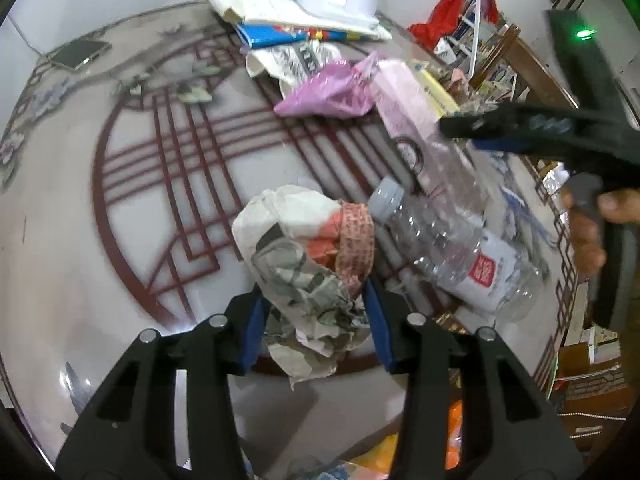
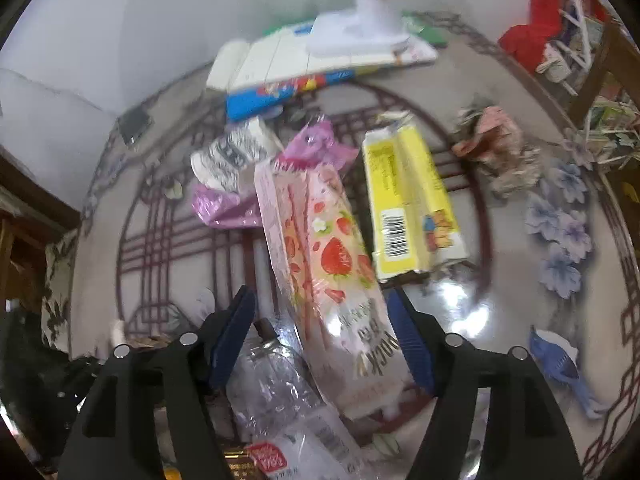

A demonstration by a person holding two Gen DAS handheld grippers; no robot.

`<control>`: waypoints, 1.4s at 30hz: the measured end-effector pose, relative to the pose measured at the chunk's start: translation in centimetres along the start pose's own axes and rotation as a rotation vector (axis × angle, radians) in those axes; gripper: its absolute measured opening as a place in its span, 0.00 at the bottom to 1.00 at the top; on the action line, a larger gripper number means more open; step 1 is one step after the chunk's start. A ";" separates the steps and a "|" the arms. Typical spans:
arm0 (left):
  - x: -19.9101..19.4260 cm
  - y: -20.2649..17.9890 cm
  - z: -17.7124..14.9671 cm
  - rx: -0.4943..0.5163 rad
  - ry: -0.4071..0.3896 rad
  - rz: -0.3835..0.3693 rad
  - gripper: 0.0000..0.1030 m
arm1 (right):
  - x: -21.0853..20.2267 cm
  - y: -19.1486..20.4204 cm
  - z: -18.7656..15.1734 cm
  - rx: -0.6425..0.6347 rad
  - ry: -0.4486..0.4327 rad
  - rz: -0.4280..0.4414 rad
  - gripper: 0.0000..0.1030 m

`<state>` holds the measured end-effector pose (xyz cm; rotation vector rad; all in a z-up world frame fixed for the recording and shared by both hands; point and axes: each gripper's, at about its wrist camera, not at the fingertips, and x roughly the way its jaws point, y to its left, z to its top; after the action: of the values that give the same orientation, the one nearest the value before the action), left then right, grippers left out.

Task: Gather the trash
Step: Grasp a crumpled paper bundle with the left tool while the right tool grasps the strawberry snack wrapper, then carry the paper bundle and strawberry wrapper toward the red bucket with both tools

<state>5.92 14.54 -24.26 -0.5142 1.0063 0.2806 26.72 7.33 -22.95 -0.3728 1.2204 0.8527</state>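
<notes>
My left gripper [image 1: 316,320] is shut on a crumpled ball of printed paper [image 1: 304,256], and both blue pads press its sides just above the patterned round table [image 1: 132,184]. Right of the ball lies a clear plastic bottle [image 1: 452,248] with a grey cap. My right gripper [image 2: 322,336] stands open around a pink strawberry snack box [image 2: 328,272]; a gap shows beside its left pad, where the bottle [image 2: 280,408] lies underneath. In the left wrist view the right gripper [image 1: 472,136] hovers over that pink box [image 1: 404,108], held by a person's hand [image 1: 584,232].
A purple wrapper [image 2: 308,144], a yellow carton [image 2: 412,204], a crumpled paper wad [image 2: 496,148] and a blue scrap [image 2: 560,364] lie on the table. Stacked books with a white item [image 1: 320,12] sit at the far edge, with a phone [image 1: 80,54] at far left. Clutter and a red bag [image 1: 452,8] stand beyond the right rim.
</notes>
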 end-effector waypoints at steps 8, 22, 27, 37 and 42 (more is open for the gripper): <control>-0.5 0.5 0.7 -0.001 -0.025 0.027 0.42 | 3.6 -0.6 -0.4 0.028 0.081 -0.040 0.44; -5.2 -1.9 2.3 0.047 -0.146 0.018 0.42 | -10.2 0.0 -3.6 0.120 -0.240 -0.008 0.42; -7.3 -4.1 2.3 0.096 -0.194 -0.010 0.42 | -14.8 0.4 -7.0 0.178 -0.308 -0.014 0.43; -12.9 -9.9 1.8 0.205 -0.308 -0.114 0.42 | -23.2 1.2 -13.7 0.270 -0.456 -0.024 0.43; -14.7 -12.8 1.0 0.266 -0.335 -0.181 0.42 | -26.3 1.2 -17.4 0.319 -0.512 -0.074 0.43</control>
<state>4.86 4.37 -7.64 -0.3001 0.6531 0.0653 11.80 -13.21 -4.18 0.0613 0.8367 0.6235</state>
